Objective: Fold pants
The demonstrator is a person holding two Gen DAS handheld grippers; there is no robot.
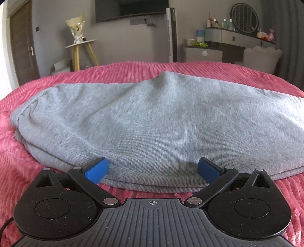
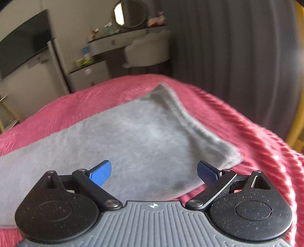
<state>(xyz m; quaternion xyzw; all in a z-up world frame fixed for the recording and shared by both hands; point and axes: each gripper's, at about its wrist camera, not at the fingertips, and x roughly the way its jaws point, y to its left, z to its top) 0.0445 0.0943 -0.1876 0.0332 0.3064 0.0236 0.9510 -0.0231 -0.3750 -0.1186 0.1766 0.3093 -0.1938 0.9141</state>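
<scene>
Grey knit pants [image 1: 152, 121] lie folded lengthwise across a pink ribbed bedspread [image 1: 117, 72]. In the left wrist view my left gripper [image 1: 153, 169] stands open low over the pants' near folded edge, its blue pads [image 1: 96, 170] spread wide with only flat fabric between them, nothing pinched. In the right wrist view the pants [image 2: 136, 136] end in a thick hemmed edge at the right. My right gripper [image 2: 153, 172] hovers open above that end, its blue pads [image 2: 100, 173] apart, holding nothing. This view is blurred.
Beyond the bed stand a small round side table [image 1: 80, 44] with a bouquet, a wall television [image 1: 131, 7], a dresser with a round mirror [image 1: 244, 18] and a pale chair [image 1: 262, 56]. A dark curtain [image 2: 237, 66] hangs at the right.
</scene>
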